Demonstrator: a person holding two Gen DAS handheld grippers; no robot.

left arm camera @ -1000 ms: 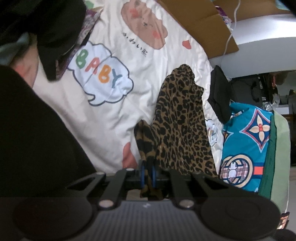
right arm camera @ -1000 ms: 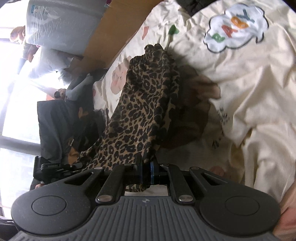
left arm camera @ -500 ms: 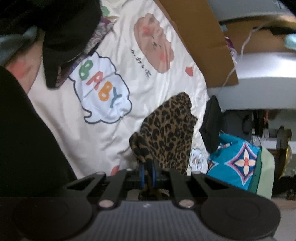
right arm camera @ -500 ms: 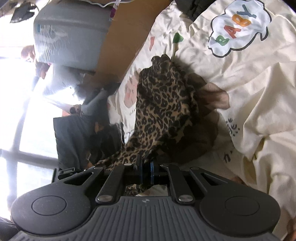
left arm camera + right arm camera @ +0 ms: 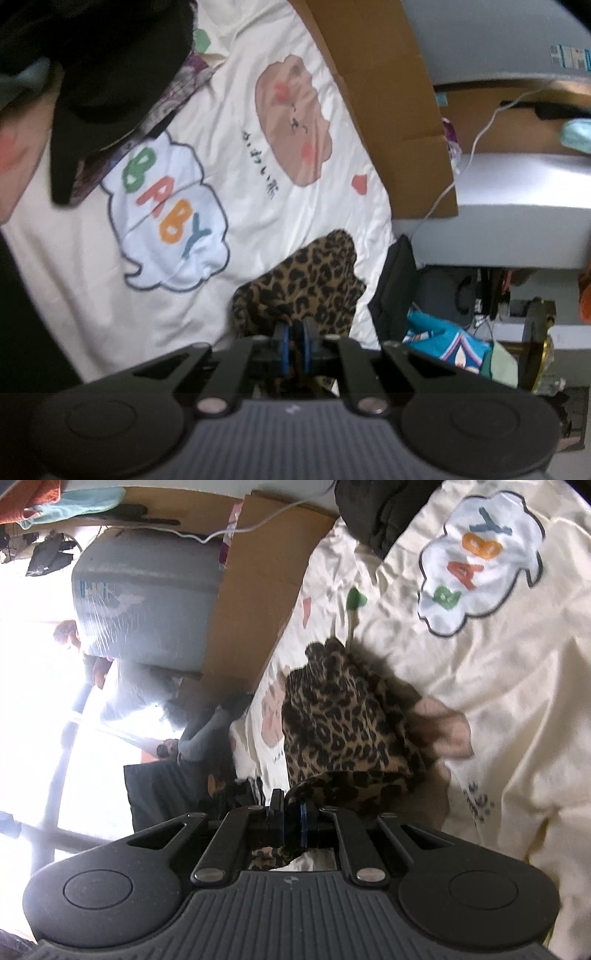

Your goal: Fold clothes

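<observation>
Leopard-print garment (image 5: pixel 306 280) hangs bunched over bed sheet (image 5: pixel 92 258), pinched by left gripper (image 5: pixel 294 347) & right gripper (image 5: pixel 291 821), fingers nearly shut on fabric. Lower both evenly, keep edge taut, w/o dragging.

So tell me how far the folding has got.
Done: nothing looks finished; the leopard garment is bunched, not flat. In hand: the left tool and the right tool each pinch an edge of it over the bedsheet. Left: lay it down, fold it, then the dark clothes.
</observation>
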